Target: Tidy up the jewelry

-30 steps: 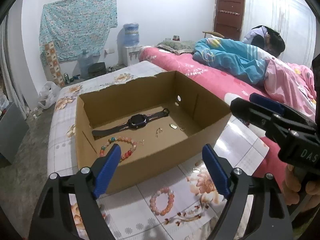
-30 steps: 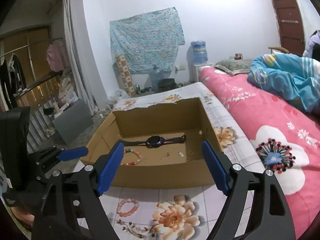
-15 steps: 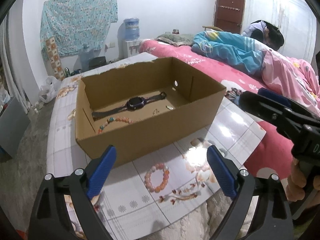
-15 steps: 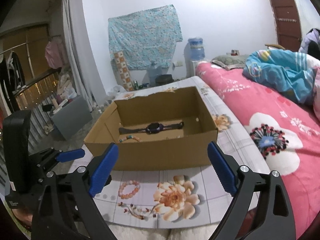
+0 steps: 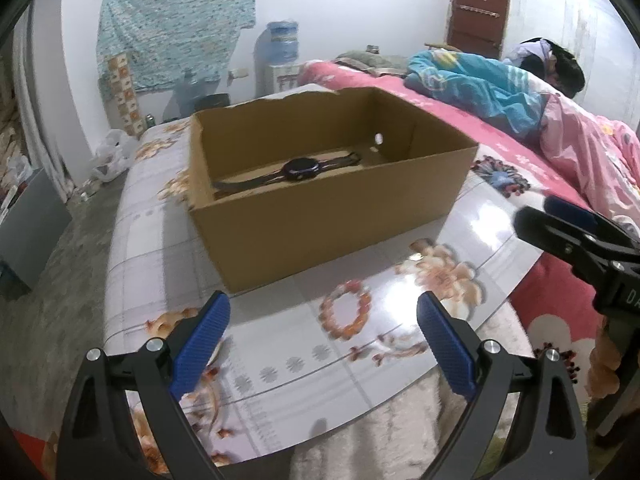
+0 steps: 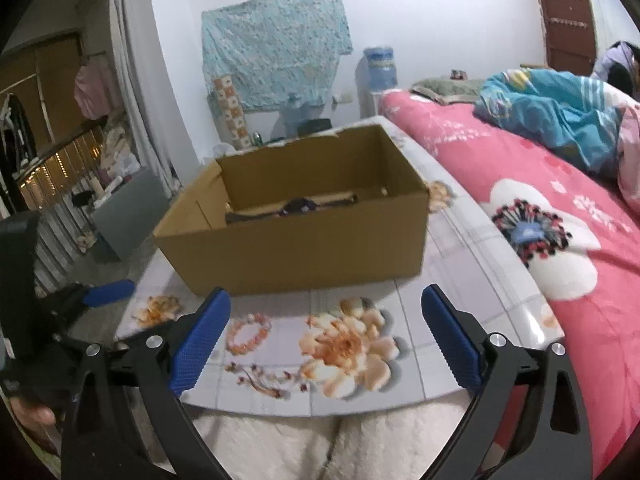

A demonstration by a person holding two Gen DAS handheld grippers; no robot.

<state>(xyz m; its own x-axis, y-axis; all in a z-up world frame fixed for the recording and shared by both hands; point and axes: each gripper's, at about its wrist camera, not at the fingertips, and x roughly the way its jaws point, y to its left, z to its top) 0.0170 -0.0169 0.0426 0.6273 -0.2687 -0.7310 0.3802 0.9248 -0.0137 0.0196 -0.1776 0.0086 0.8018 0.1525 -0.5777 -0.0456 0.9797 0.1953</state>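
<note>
Backing away from the cardboard box (image 5: 332, 216), both tools now sit low over the near edge of the tabletop (image 5: 280, 364), and since a moment ago their jaws have been spreading. The left tool (image 5: 322, 344) is released with nothing between its blue pads, and the right tool (image 6: 326, 338) is likewise wide apart and empty. That suggests a drop into the box has just finished and the hands are lining up for the next piece. Closest to them, near the front edge of the tabletop, lies a thin chain necklace (image 6: 260, 376) strung with small dark stones. Just beyond it is a pink bead bracelet (image 5: 346, 314), lying flat between the left tool's pads as its camera sees it, but not touched. Both pieces are still outside the box, so the tidying is only partly done, and I would guess the bracelet goes next. Further back, the open box stands mid-tabletop with a dark wristwatch (image 5: 300, 168) stretched across its floor; from this low angle the front wall hides whatever else lies inside. Beyond the tabletop's right edge, a person (image 5: 556, 68) lies on the pink bed (image 6: 500, 168).
</note>
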